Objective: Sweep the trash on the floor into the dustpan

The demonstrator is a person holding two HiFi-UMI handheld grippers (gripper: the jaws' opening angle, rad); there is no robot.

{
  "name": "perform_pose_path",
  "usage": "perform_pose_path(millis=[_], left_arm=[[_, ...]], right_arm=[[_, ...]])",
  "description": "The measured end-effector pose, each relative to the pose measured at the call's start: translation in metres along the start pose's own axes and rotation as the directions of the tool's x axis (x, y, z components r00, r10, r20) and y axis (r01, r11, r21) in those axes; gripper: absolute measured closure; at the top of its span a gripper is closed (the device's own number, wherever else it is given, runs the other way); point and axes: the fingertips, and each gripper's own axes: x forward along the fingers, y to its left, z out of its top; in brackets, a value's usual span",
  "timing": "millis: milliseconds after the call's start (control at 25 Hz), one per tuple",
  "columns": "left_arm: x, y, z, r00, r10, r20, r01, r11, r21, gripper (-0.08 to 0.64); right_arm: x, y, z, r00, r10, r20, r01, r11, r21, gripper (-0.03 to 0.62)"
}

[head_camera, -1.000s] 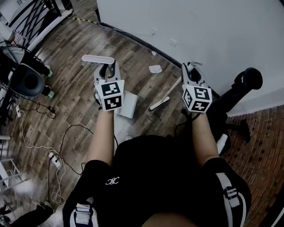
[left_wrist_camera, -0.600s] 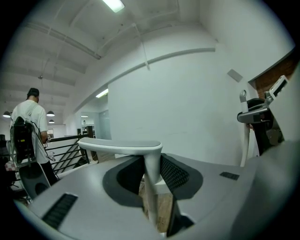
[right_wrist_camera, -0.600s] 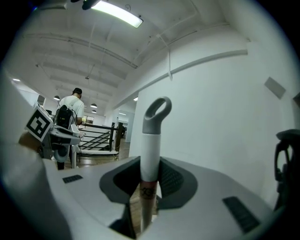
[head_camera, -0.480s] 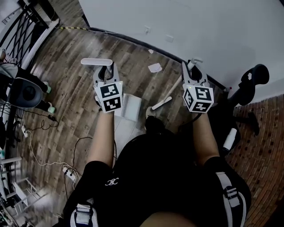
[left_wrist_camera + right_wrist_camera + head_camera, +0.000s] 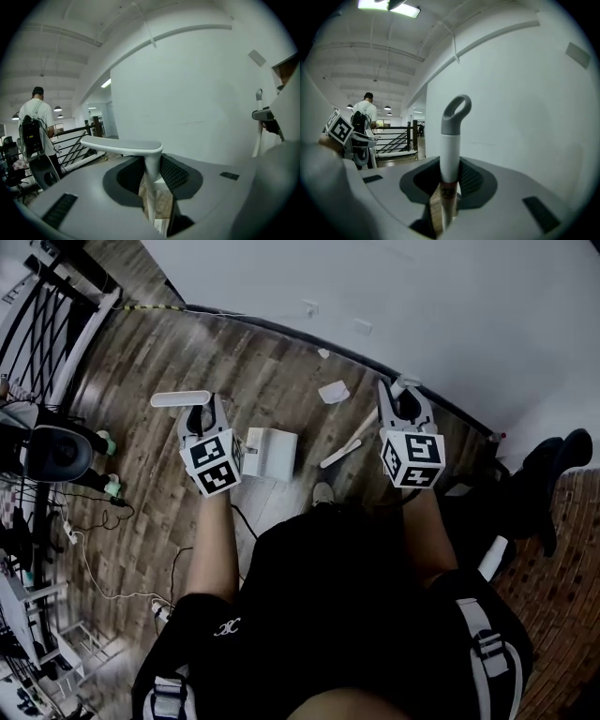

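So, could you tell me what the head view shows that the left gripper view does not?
Only the head view shows the paper scrap lying on the floor near the wall, and loose cables. Only the left gripper view shows ceiling lamps and a person with a backpack. Both show the left gripper shut on the dustpan handle, and the white wall.
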Motion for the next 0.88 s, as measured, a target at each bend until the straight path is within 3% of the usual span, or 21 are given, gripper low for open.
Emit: perform_pose_path(millis=[400, 880], left_arm=[[0.090, -0.006, 0.003, 0.997, 0.035, -0.063, -0.041, 0.994, -0.097, 0.454], [0.221, -0.017, -0.027, 0.984, -0.065, -0.167, 0.024, 0.972, -0.234, 0.454]], right_arm=[[0.085, -0.030, -0.025, 0.988, 0.058, -0.145, -0.071, 0.993, -0.091, 0.497], [0.195, -0.065, -0.045, 0.950, -0.024, -0.311, -0.018, 0.991, -0.134, 0.497]])
